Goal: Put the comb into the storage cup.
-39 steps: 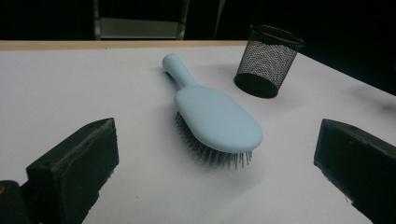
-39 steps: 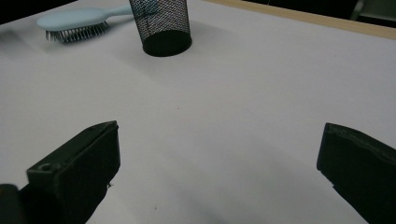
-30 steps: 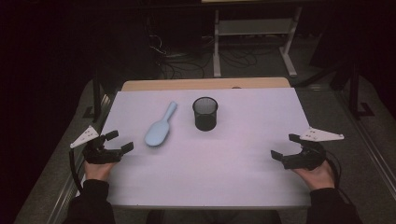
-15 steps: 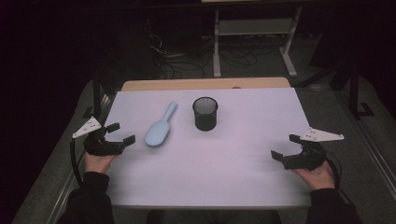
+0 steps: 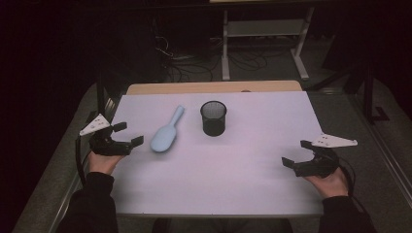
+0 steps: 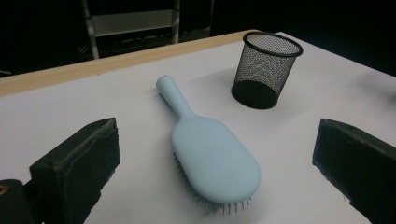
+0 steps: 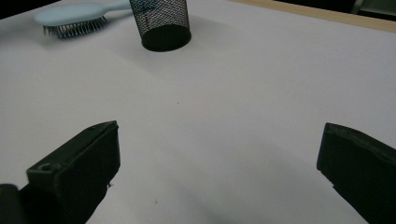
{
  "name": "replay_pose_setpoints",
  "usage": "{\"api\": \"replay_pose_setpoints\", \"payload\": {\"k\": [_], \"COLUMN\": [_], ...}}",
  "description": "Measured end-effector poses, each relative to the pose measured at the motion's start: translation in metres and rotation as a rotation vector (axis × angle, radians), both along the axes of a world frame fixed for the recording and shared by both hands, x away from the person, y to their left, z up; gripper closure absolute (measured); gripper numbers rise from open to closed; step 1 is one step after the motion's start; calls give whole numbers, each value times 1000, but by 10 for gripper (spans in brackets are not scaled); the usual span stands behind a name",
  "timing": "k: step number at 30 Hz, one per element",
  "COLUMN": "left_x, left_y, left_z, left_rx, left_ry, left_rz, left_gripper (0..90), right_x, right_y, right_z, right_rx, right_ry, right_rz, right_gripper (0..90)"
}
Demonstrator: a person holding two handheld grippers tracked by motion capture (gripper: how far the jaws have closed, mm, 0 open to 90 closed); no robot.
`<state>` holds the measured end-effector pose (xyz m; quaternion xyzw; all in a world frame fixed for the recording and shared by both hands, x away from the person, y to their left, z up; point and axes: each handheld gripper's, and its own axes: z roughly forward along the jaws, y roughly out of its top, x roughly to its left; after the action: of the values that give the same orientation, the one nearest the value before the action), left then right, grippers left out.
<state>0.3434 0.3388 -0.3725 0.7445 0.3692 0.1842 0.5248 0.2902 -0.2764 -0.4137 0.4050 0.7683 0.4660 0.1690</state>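
Hairbrush (image 6: 212,158) lies bristles-down just ahead of my open left claw (image 5: 124,134); I'd ease forward and grip its handle squarely.

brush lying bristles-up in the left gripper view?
No. The light blue hairbrush lies with its smooth back up, and its bristles point down onto the white table beside the mesh cup.

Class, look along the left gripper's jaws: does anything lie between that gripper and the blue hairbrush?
Nothing visible does. The left gripper is open with only bare white table between it and the hairbrush, which lies bristles down. The mesh cup stands beyond, off to the side.
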Motion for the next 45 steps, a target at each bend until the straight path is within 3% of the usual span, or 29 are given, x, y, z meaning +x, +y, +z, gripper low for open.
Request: {"api": "replay_pose_setpoints", "payload": {"k": [9,26,45], "left_x": [10,29,55], "left_y": [-8,-17,-35], "left_z": [11,14,29], "left_rx": [35,64,67], "left_ry": [-4,27,24], "left_rz": [-21,-35,-106], "left_gripper": [8,8,8], "right_x": [0,0,-1], "right_y": [0,0,1], "right_z": [-1,-2,-1], "right_rx": [3,4,12], "right_ry": [5,11,6], "right_rz": [1,9,13], "right_gripper": [0,0,0]}}
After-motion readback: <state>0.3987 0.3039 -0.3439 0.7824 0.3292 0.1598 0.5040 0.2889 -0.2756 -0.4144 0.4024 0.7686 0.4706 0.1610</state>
